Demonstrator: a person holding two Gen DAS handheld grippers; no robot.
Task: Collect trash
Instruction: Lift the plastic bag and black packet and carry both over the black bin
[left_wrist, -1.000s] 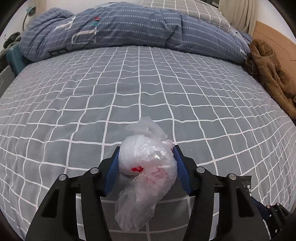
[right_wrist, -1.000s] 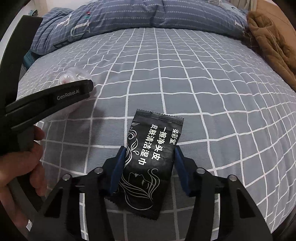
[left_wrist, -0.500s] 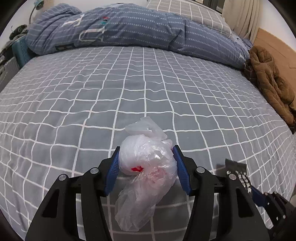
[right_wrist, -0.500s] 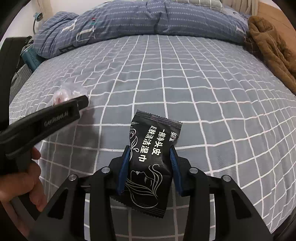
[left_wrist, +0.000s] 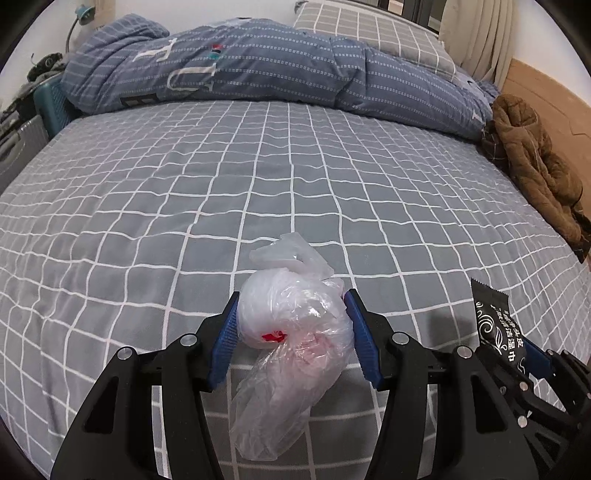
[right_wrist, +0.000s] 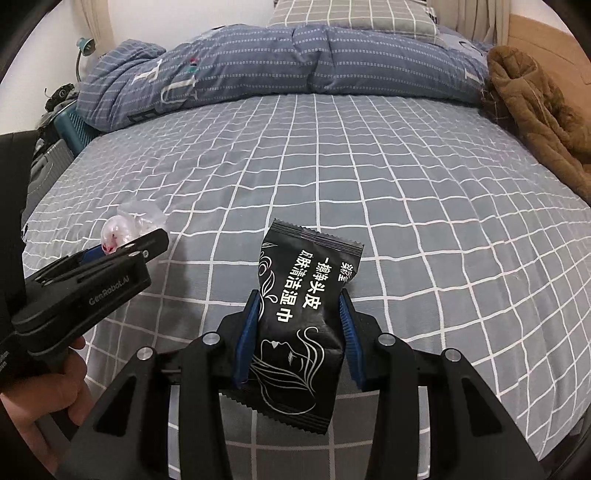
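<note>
Right wrist view: we are now pinching the wrapper (right_wrist: 301, 317) tighter in the right gripper (right_wrist: 299, 332), both pieces lifting off the bed (right_wrist: 406, 192); left gripper (left_wrist: 291, 332) is clamping the bag (left_wrist: 291, 332), so disposal comes next.

Your left gripper (left_wrist: 291, 325) is a matte black plastic frame with two broad, angular arms, each tipped by a ribbed blue pad, and round silver screws sit at the pivots. Your right gripper (right_wrist: 298, 325) is built the same way: black arms, blue pads, silver screw heads. From the right wrist view, the left tool's flat side carries pale lettering reading "GenRobot.AI". Your left hand (right_wrist: 44, 402) wraps its handle; a dark edge beside it may be a sleeve.
</note>
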